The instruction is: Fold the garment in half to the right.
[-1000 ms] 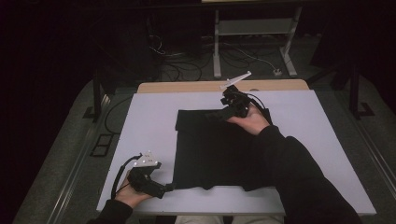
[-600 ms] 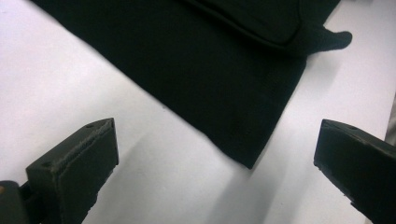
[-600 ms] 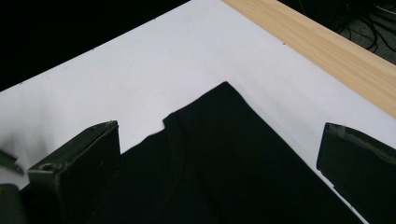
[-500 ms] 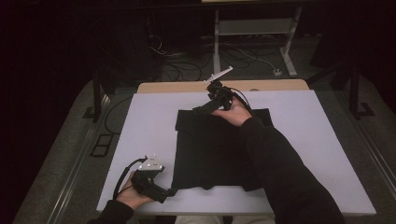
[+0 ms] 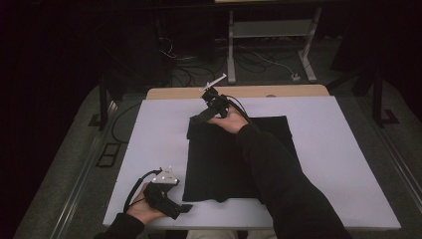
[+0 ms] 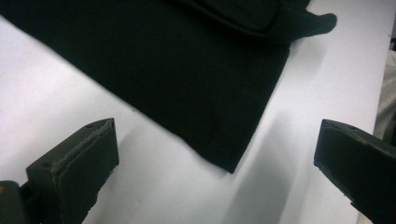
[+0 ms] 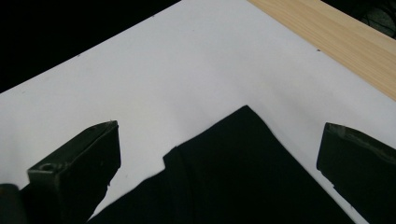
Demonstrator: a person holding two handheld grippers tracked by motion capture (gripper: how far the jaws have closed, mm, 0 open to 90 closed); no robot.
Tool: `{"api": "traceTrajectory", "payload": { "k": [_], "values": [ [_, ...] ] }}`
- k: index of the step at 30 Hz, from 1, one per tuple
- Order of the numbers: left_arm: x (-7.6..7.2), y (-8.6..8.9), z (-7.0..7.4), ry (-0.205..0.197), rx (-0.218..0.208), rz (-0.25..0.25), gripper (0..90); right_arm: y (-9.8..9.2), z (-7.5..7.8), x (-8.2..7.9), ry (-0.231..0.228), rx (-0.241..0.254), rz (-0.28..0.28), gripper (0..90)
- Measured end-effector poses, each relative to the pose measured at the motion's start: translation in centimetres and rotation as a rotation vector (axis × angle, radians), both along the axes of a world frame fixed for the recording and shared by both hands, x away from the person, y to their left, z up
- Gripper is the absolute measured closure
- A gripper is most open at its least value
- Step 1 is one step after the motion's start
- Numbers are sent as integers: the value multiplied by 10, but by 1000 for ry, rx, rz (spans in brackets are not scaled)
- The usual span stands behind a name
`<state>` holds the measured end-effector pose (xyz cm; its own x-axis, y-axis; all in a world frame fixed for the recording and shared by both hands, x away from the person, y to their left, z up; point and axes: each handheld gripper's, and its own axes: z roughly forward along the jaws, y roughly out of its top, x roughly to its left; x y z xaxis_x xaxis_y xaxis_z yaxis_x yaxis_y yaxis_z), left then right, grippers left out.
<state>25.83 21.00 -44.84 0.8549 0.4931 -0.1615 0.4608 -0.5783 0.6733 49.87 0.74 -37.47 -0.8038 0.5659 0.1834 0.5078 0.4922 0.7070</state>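
While the black cloth (image 5: 234, 154) lies flat mid-table, its far-left corner sits between the wide-open, empty right gripper (image 5: 198, 118); the left gripper (image 5: 185, 208), equally open and empty, faces the near-left corner.

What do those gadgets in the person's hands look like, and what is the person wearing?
Each hand holds a black tool with two blocky black jaws. The left tool carries a grey three-cornered plate and a looping black cable; the right tool has a pale plate on top and a black cable too. Both arms wear dark sleeves.
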Motion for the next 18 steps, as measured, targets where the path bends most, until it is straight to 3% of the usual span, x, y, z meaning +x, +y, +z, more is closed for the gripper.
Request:
{"api": "traceTrajectory", "payload": {
  "k": [7,10,18],
  "values": [
    [-1,-4,0,-9,12,-13,0,14,-15,12,4,11,-37,0],
    [-2,-5,2,-42,20,-19,53,17,-23,17,11,10,-47,0],
    [-1,-7,1,-59,25,-9,150,24,-41,24,16,2,-64,23]
  ]
}}
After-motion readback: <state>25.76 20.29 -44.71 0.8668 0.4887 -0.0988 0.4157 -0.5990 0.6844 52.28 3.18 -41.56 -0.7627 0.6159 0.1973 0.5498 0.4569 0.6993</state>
